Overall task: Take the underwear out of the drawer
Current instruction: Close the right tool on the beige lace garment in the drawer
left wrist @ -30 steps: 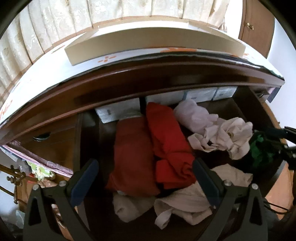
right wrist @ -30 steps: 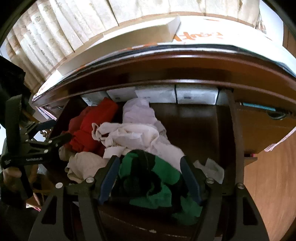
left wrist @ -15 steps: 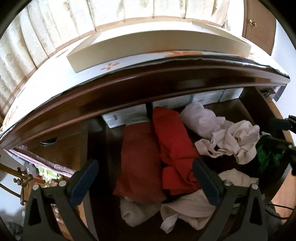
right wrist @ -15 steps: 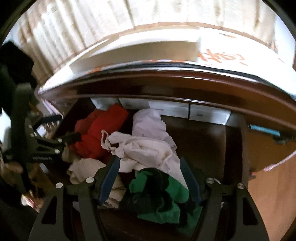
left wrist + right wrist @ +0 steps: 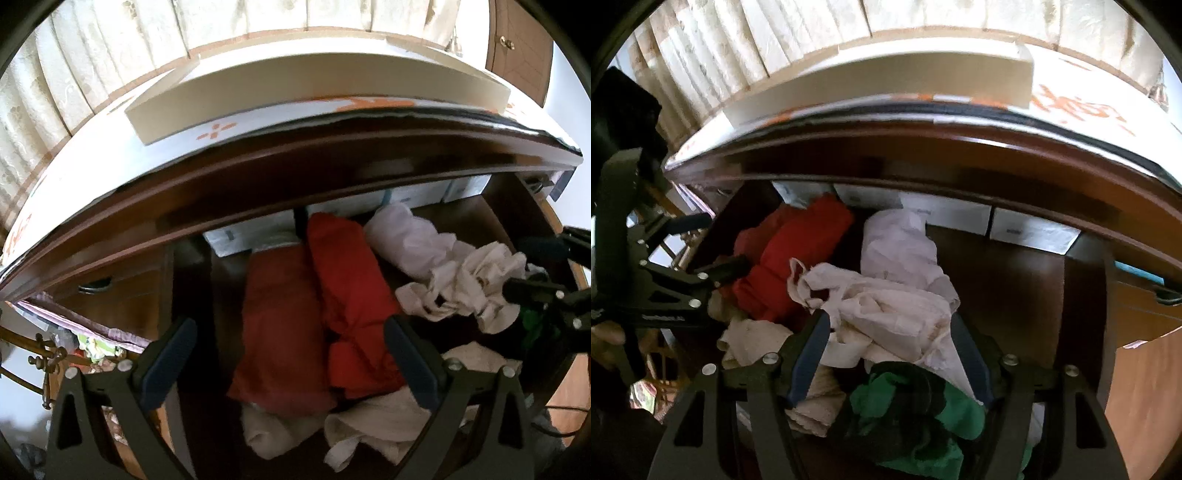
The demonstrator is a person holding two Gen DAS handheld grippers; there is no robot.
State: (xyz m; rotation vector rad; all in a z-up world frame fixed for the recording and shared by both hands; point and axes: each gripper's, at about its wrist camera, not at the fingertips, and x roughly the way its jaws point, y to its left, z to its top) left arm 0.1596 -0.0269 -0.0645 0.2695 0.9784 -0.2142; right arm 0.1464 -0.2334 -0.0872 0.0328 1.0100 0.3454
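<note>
- Left gripper (image 5: pixel 288 354) is held over the open drawer (image 5: pixel 495 206); jaws are set wide, nothing is pressed between the pads.
- Between the left jaws, below them, two red folded garments are seen: a dull red one (image 5: pixel 280 332) and a brighter red one (image 5: pixel 351 295) just beside it, toward the right jaw.
- Beige cloth (image 5: pixel 373 424) is seen under and near the right-hand jaw of the left gripper, at the drawer front.
- Right gripper (image 5: pixel 890 354) is held over the same drawer; jaws are partly spread, no pad is seen pressing on cloth.
- Crumpled white underwear (image 5: pixel 886 310) is seen between and just ahead of the right jaws; contact with the pads cannot be told.
- Green and black garment (image 5: pixel 923 413) lies between the right jaws, nearer the camera than the white pile.
- Pale lilac-white garment (image 5: pixel 897 243) is seen ahead of the right jaws, touching the white pile.
- White boxes (image 5: pixel 1030 232) are lined up at the drawer back, well ahead of both jaws.
- A flat cream box (image 5: pixel 295 92) is seen on the patterned top surface (image 5: pixel 110 158) above the drawer.
- Curtain (image 5: pixel 775 33) is seen behind.
</note>
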